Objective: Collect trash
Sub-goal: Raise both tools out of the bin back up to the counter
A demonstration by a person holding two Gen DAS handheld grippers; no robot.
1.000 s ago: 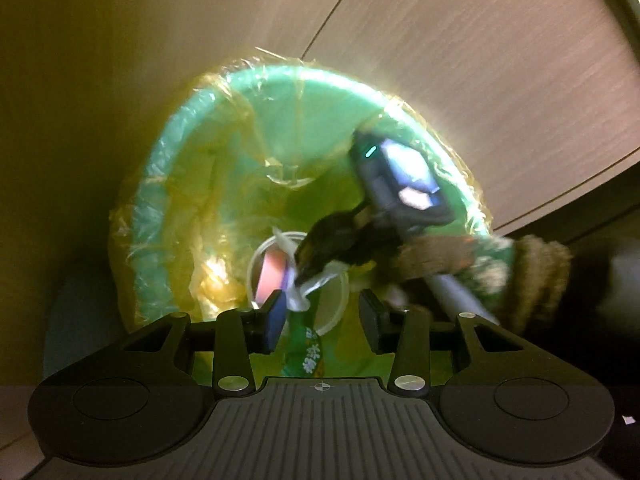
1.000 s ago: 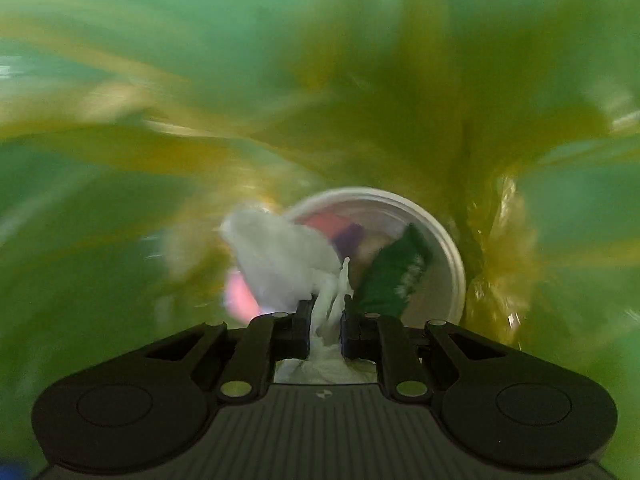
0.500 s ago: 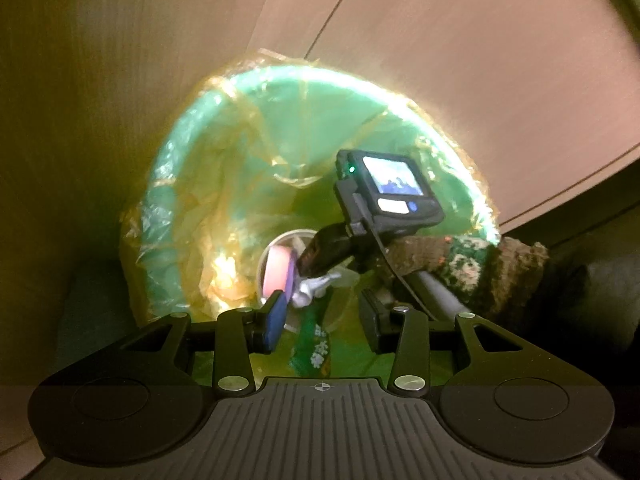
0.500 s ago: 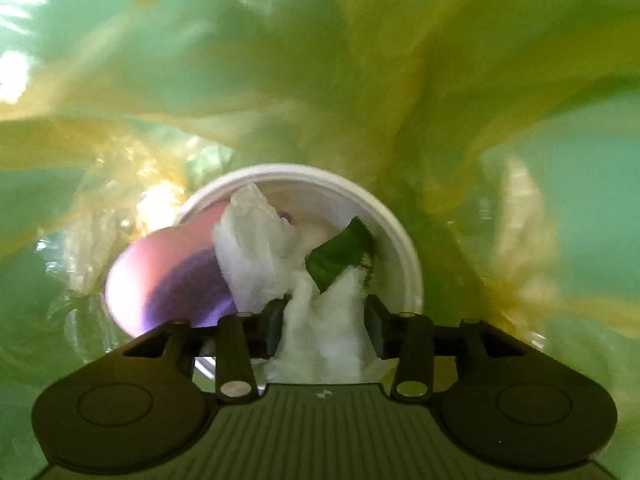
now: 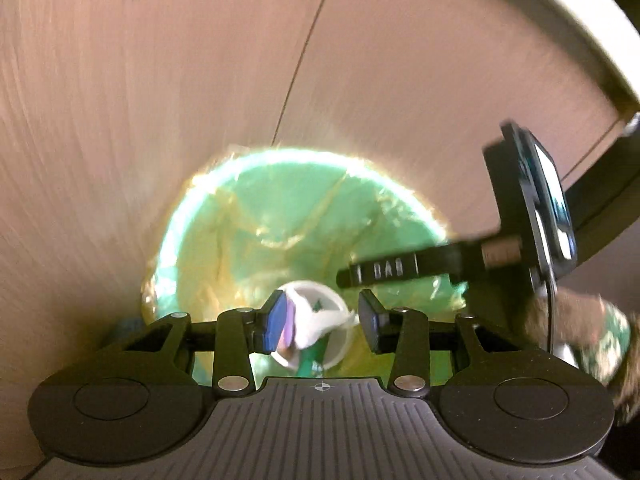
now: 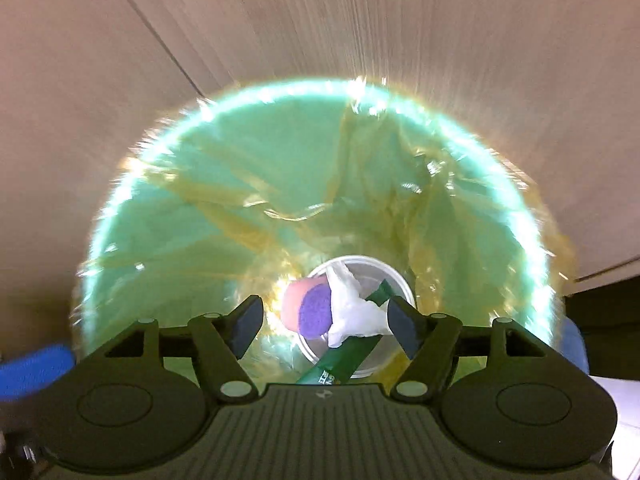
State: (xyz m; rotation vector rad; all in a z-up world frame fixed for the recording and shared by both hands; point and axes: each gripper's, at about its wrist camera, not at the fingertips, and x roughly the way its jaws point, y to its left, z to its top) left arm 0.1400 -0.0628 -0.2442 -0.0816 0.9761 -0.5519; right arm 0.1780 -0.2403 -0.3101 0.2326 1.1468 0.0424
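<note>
Grippers first: our right gripper [image 6: 322, 326] has just been opening its jaws, and they stand wide apart with nothing pressed between them. Below it, down in the bin, we see a crumpled white tissue [image 6: 354, 312] lying loose in a white cup [image 6: 396, 280]. Beside the tissue sit a pink and purple sponge [image 6: 306, 310] and a green sachet [image 6: 340, 364]. The sachet's long axis runs on a slant, its upper end toward the cup's far right rim and its lower end toward us at the lower left. Our left gripper [image 5: 322, 320] also hangs with jaws spread and holds nothing. From its camera we see the right tool's black body [image 5: 404, 270] reaching across the bin's right side, with a patterned sleeve [image 5: 592, 336] behind it. All of this trash rests at the bottom of the green bin [image 6: 180, 216], which is lined with a yellowish plastic bag [image 6: 372, 184]. Pale wood panels [image 6: 400, 20] stand behind the bin.
</note>
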